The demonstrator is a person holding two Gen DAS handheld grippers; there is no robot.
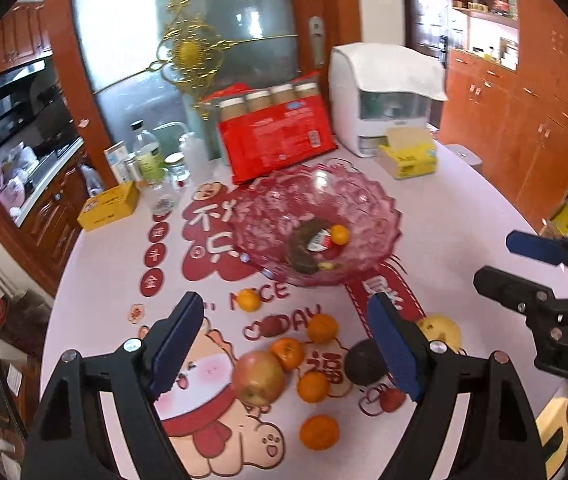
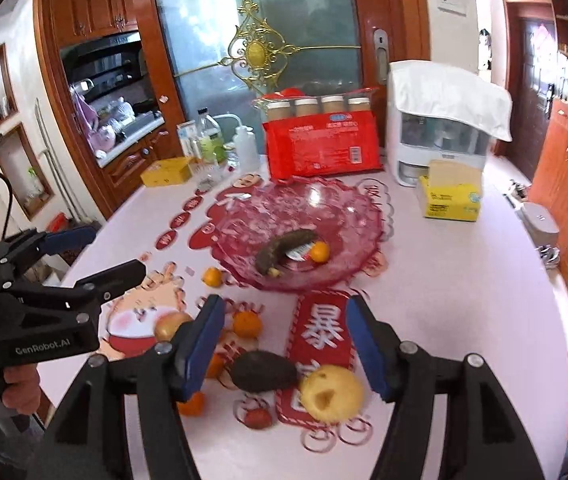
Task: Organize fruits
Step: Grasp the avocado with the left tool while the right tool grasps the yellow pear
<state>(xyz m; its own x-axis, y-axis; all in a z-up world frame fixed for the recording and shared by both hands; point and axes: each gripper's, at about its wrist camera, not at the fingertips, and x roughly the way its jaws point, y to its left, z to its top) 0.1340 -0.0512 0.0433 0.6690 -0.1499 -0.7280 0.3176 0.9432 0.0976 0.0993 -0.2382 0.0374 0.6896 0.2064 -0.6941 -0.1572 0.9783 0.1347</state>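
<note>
Both of my tools hang above the counter (image 1: 464, 216) with nothing between their blue pads: my left hand-held gripper (image 1: 288, 344) stands spread wide over the loose fruit, and my right hand-held gripper (image 2: 284, 344) is likewise spread, its fingers apart over the near fruit. Beneath the left one lie a reddish apple (image 1: 258, 378), several mandarins, among them the nearest (image 1: 319, 432) and one farther out just before the bowl (image 1: 249, 301), and two small red fruits, one near the printed lettering (image 1: 271, 327). Under the right one a dark avocado (image 2: 264, 371) rests touching, or nearly touching, a yellow apple (image 2: 330, 394) with a blemish on its skin. Farther out stands a pink glass bowl (image 2: 348, 216), which already holds a dark, overripe banana (image 2: 284, 250), a mandarin (image 2: 319, 252) and a small red-and-white item I cannot identify. Behind the bowl, at the counter's far edge, a red package (image 2: 324, 152) leans upright with four capped jars behind it, a white appliance (image 2: 436, 132) draped with a cloth stands to its right, and a yellow tissue box (image 2: 450, 196) sits just in front of that appliance.
</note>
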